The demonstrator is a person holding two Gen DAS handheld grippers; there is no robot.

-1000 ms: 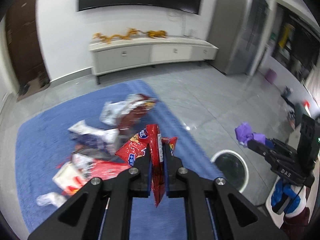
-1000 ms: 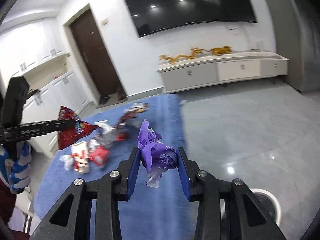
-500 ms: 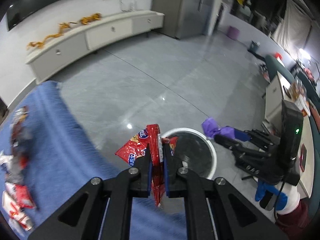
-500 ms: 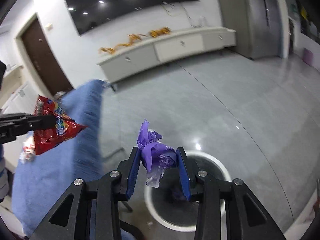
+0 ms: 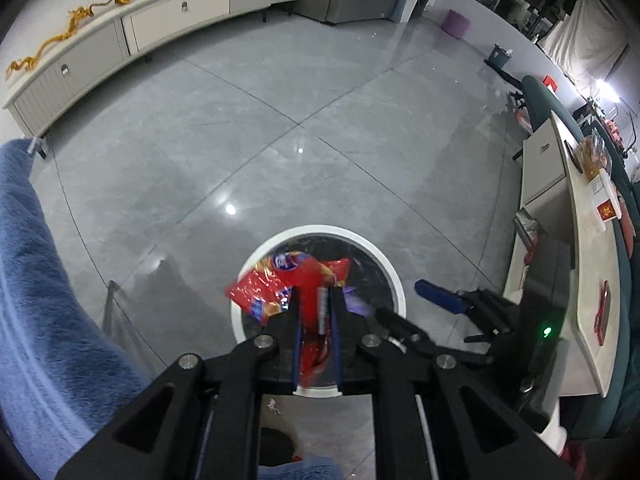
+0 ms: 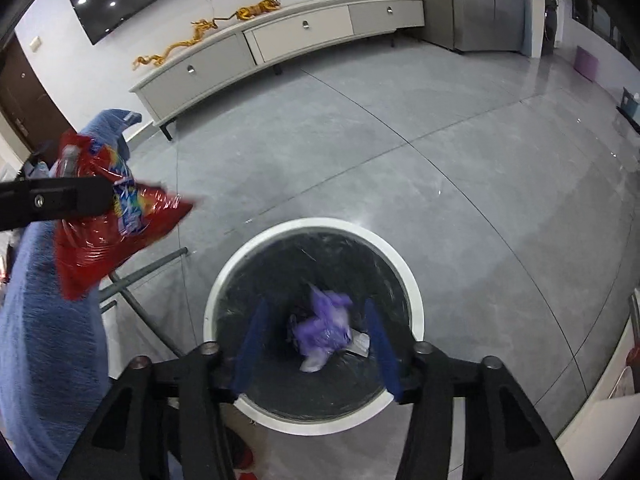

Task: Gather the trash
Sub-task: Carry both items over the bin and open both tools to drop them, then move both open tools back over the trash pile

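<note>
The grey tiled floor [image 6: 400,168] fills both of your views, with the long white cabinet [image 6: 280,36] running along its far edge toward eleven and twelve o'clock. The blue fuzzy cover [image 5: 44,300] hangs down at nine o'clock in your left wrist view. Below both of your grippers stands the round trash bin [image 6: 412,292], white-rimmed and lined in black, sitting at six o'clock in each view.

Your left gripper [image 5: 317,308] points down over the bin with its jaws just starting to part — the red snack bag [image 5: 280,284] is still between the pads and hangs above the bin's near-left rim. From your right wrist view the same bag shows at nine o'clock, left of the bin.

Your right gripper [image 6: 316,336] is opening wide, its blue pads [image 6: 252,340] clear of the purple wrapper [image 6: 324,328] — blurred, it is between them, inside the bin's mouth.
</note>
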